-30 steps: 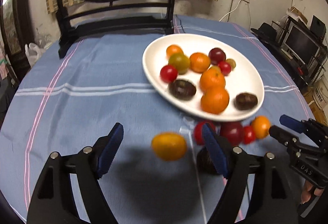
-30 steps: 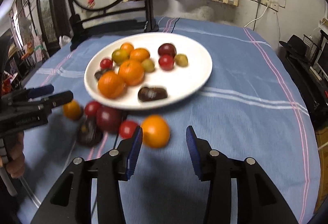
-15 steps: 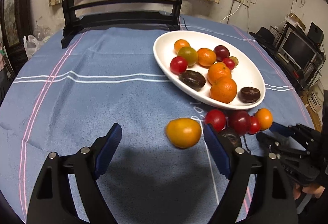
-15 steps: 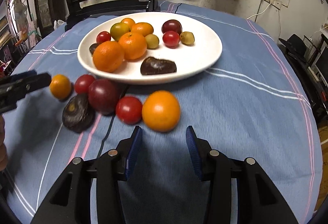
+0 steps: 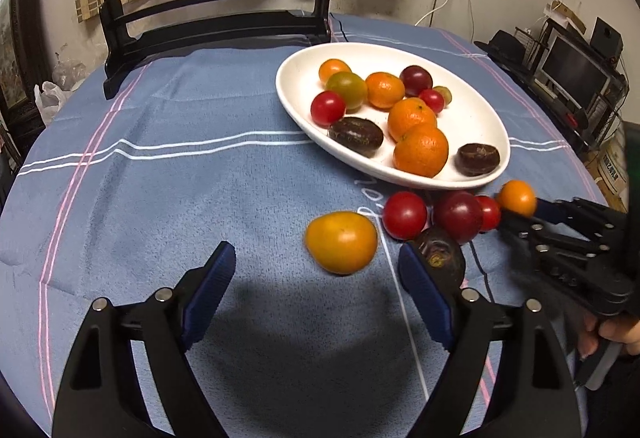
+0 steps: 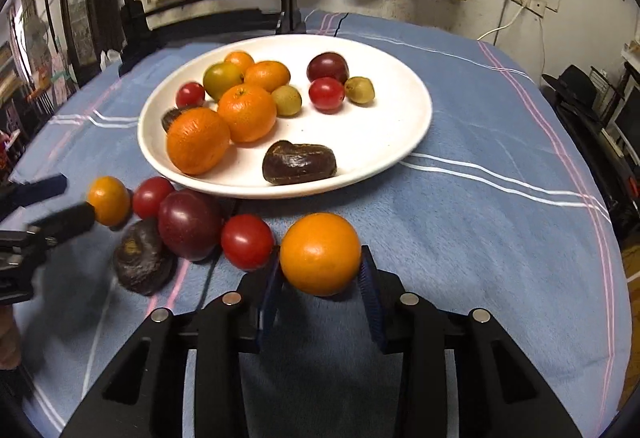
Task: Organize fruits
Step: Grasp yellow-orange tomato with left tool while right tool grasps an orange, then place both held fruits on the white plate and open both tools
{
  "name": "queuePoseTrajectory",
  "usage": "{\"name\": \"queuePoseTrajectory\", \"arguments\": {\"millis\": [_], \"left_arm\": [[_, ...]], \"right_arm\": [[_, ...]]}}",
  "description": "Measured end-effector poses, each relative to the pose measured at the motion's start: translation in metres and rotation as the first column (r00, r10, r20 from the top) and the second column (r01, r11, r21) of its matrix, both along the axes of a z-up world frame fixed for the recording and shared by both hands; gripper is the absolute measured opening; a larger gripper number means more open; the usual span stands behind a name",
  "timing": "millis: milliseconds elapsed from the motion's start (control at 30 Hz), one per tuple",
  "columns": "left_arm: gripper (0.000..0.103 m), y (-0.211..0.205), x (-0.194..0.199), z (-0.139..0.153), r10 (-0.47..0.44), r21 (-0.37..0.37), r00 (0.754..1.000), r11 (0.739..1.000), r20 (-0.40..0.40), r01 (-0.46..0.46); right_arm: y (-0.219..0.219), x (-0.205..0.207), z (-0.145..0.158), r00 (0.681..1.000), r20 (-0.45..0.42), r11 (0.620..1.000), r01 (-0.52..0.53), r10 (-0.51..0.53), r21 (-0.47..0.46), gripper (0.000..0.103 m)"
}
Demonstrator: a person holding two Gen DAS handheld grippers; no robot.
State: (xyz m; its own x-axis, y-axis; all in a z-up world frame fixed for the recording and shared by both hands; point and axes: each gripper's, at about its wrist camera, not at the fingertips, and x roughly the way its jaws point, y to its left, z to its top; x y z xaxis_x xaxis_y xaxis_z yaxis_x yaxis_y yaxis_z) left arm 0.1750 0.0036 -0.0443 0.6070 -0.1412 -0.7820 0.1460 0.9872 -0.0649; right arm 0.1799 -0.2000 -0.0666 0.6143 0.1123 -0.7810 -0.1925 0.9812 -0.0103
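A white plate (image 5: 472,109) (image 6: 384,125) holds several oranges, tomatoes, plums and dark fruits. Loose fruit lies on the blue cloth in front of it. In the right wrist view an orange fruit (image 6: 320,254) (image 5: 517,197) sits between the closing jaws of my right gripper (image 6: 319,264) (image 5: 520,211), and both blue pads touch its sides. My left gripper (image 5: 316,262) (image 6: 78,197) is open, its jaws still widening. A yellow-orange fruit (image 5: 341,242) (image 6: 109,199) lies just beyond its tips, untouched.
Between the two grippers lie two red tomatoes (image 6: 247,241) (image 6: 151,196), a dark plum (image 6: 188,224) and a dark brown wrinkled fruit (image 6: 140,262). A black wooden stand (image 5: 216,17) stands at the table's far side. Bare cloth lies left (image 5: 140,197) and right (image 6: 500,238).
My right gripper has come forward onto the orange fruit and narrowed its jaws around it. The left gripper has drawn closer to the yellow-orange fruit and opened slightly wider.
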Motion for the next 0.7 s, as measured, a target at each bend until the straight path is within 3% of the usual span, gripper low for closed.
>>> {"name": "queuePoseTrajectory", "arguments": {"millis": [300,500,600,700], "left_arm": [[0.082,-0.009,0.003,-0.011,0.001,0.048,1.000,0.999,0.012,-0.002],[0.064,-0.015,0.014,-0.025,-0.004,0.072,1.000,0.997,-0.012,0.005],[0.044,-0.017,0.014,-0.023,-0.032,0.053,0.999,0.998,-0.001,0.032],[0.041,-0.017,0.011,-0.020,-0.038,0.047,0.999,0.998,-0.004,0.038]], "right_arm": [[-0.002,-0.024,0.007,0.998,0.035,0.997,-0.054,0.052,0.064,0.038],[0.001,-0.033,0.012,0.994,0.062,0.992,-0.095,0.090,0.088,0.038],[0.004,-0.035,0.012,0.993,0.070,0.992,-0.104,0.098,0.075,0.038],[0.005,-0.037,0.014,0.992,0.078,0.992,-0.105,0.099,0.076,0.038]]}}
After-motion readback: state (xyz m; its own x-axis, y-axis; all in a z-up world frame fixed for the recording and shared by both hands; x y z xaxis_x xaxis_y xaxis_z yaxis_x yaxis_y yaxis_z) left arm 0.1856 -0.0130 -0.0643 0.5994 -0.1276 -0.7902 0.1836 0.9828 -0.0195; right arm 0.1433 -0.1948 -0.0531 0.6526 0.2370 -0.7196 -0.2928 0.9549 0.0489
